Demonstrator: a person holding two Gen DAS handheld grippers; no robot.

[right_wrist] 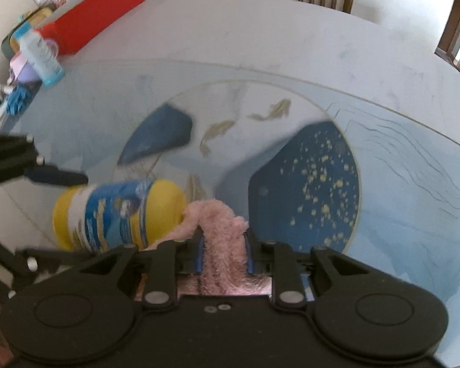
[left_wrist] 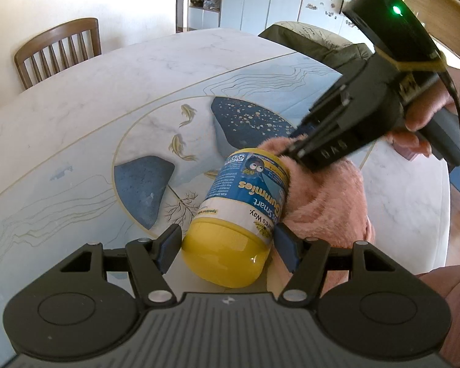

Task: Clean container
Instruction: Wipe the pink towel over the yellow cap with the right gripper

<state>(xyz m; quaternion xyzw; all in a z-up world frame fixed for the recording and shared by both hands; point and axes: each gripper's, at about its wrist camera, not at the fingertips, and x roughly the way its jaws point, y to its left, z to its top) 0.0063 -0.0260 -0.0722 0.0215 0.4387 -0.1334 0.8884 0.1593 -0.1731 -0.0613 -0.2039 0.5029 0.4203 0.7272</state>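
- The tabletop (left_wrist: pixel 76 122) around the bottle (left_wrist: pixel 233 214) is wide and bare; its edges are far from the bottle.
- The left claw (left_wrist: pixel 227 247) clamps the yellow bottle, tilted, blue label.
- The right claw (right_wrist: pixel 224 251) pinches a pink cloth (right_wrist: pixel 220 230) touching the bottle.

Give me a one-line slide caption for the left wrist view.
Left gripper clamps the yellow gummies container while the right gripper presses a pink cloth against it.

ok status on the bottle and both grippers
Left gripper clamped on yellow bottle, tilted over table. Right gripper pinching pink cloth against bottle's far end. Nothing in the way.
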